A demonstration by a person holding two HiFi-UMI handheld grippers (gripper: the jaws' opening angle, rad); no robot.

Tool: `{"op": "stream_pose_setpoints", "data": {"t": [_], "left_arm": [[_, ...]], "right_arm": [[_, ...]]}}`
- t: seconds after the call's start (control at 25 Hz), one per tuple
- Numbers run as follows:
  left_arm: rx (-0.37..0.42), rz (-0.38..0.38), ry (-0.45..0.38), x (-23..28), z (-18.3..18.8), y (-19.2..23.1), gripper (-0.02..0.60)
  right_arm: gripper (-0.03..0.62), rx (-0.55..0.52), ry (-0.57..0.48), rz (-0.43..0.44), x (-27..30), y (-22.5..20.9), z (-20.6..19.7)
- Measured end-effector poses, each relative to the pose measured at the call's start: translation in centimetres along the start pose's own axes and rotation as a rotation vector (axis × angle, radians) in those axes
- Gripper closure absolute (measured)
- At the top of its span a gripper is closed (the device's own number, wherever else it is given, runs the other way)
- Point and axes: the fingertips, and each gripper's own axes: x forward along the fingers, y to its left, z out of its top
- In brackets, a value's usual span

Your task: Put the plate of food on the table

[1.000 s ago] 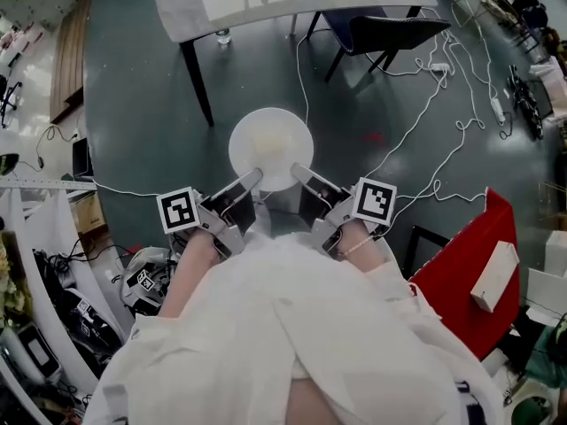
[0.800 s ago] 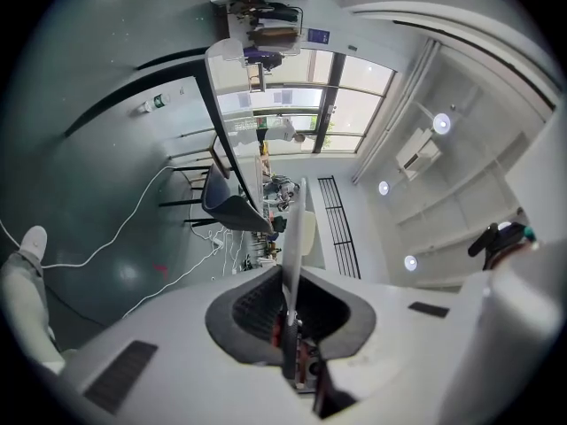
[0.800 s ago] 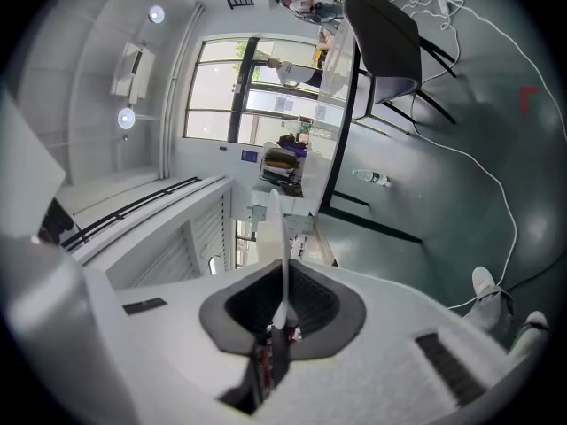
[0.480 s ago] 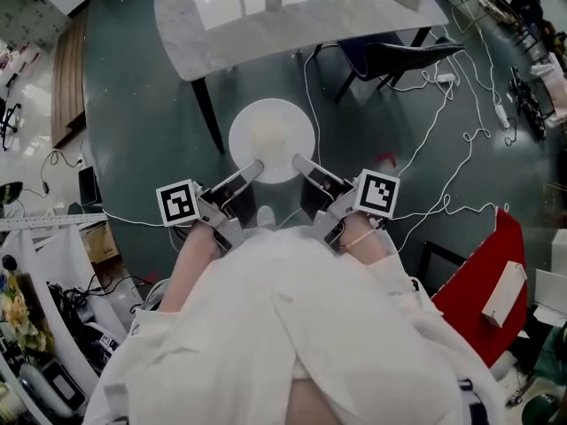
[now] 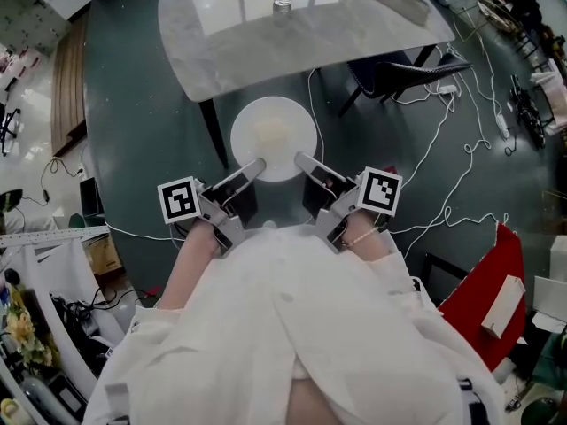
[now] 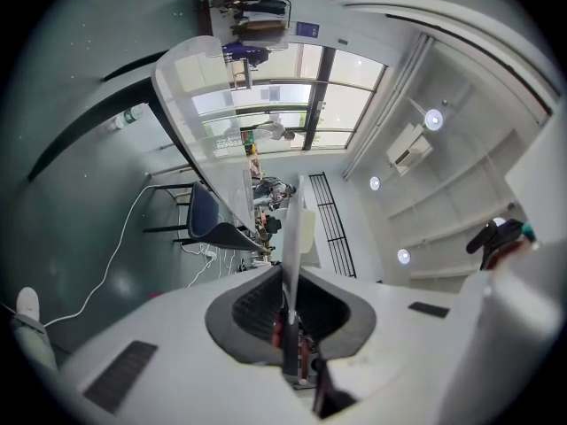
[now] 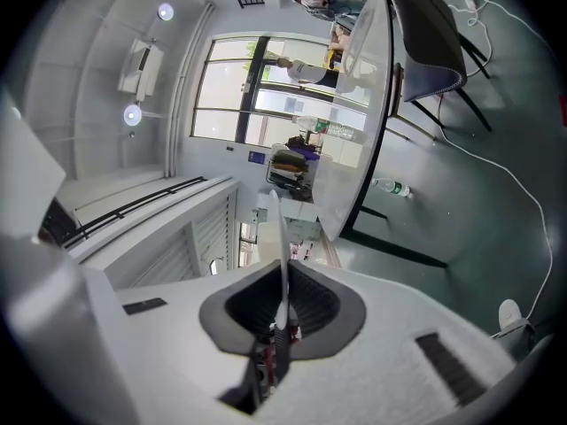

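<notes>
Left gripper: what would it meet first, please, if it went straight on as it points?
The left gripper, jaws shut on the plate, points at the table; the plate's far rim would likely reach its near edge first, though height is hard to judge.

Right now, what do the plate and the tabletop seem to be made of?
Plate: white, thin-rimmed, smooth with a soft sheen; likely glazed ceramic, though melamine would look the same. Tabletop: pale grey slab, glossy enough to mirror bright panes; probably polished stone or a stone-look surface. Its legs: slim, dark, matte; probably painted metal.
</notes>
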Motion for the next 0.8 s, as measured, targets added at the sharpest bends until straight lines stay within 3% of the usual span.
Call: {"op": "stream_pose_setpoints", "data": {"t": [0.8], "left_arm": [[-0.060,0.017,0.028,-2.4,-0.5,2.1,0.543]], "right_arm": [[0.583,0.091,-0.024,-0.068,0.6,-1.8,-3.0]]}}
